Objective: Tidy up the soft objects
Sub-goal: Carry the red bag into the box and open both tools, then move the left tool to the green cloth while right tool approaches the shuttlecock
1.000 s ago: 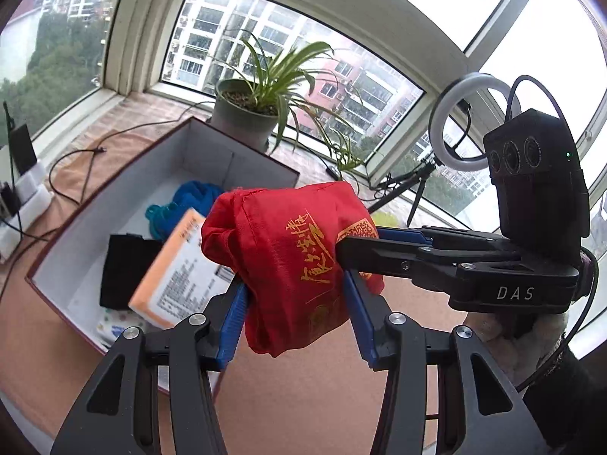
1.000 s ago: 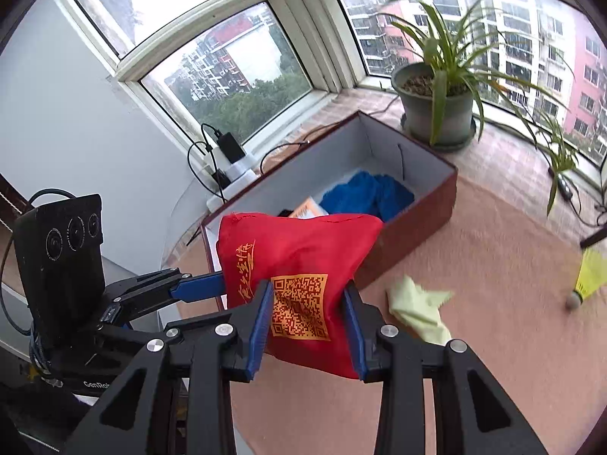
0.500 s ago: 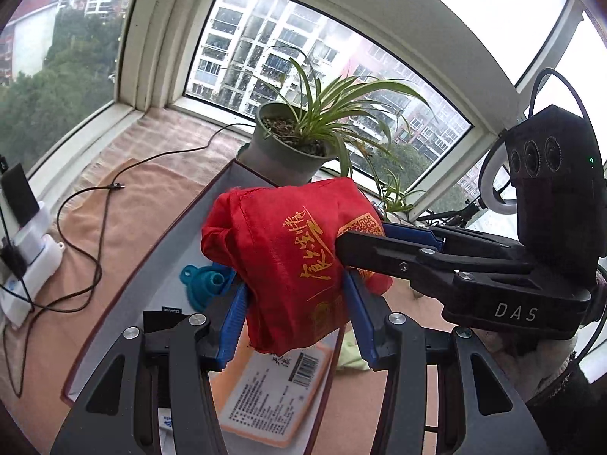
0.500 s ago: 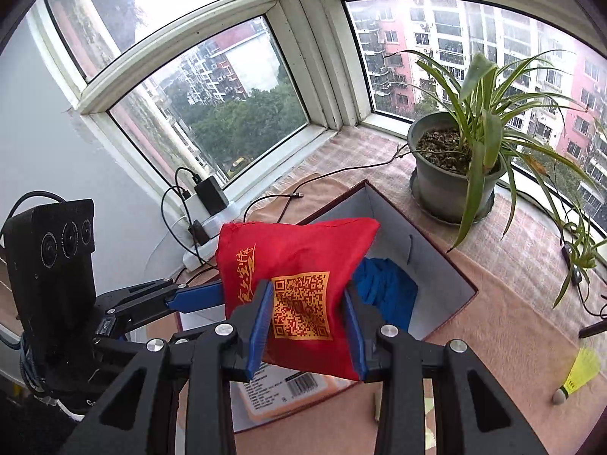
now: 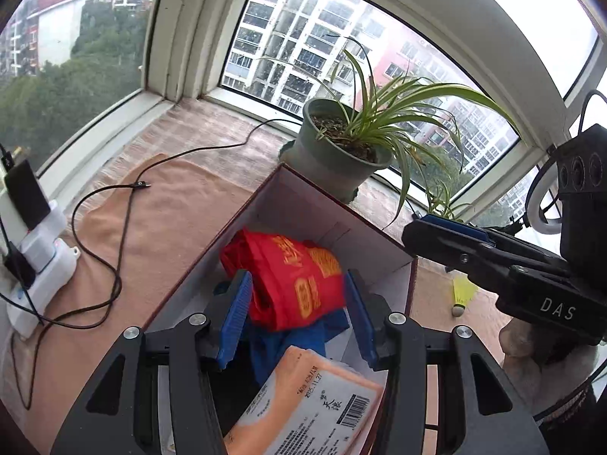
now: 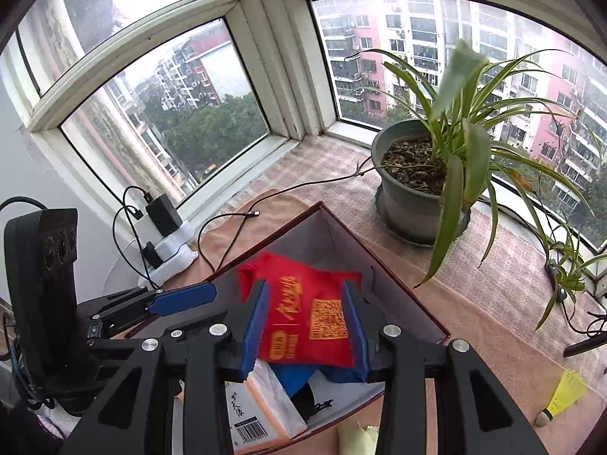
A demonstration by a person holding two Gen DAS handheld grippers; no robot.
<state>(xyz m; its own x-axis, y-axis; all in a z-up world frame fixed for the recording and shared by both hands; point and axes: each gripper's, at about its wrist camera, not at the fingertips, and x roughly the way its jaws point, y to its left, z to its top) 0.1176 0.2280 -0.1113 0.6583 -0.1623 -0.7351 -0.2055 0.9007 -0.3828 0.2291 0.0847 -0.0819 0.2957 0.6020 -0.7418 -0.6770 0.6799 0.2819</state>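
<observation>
Two tongs are released: left tongs (image 5: 296, 280) slack, right tongs (image 6: 306, 287) just opening, nothing pinched. Red bag (image 5: 292, 288) lies in the box (image 5: 303, 212), centre frame; we lift away straight, avoiding snags.

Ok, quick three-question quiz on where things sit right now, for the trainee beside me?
1. True or false: the red bag lies outside the box.
2. What lies right under the red bag? A: blue cloth. B: a phone. C: a book.
3. Name the yellow thing on the mat to the right of the box in the right wrist view.
Key: 1 false. 2 A. 3 the shuttlecock.
</observation>
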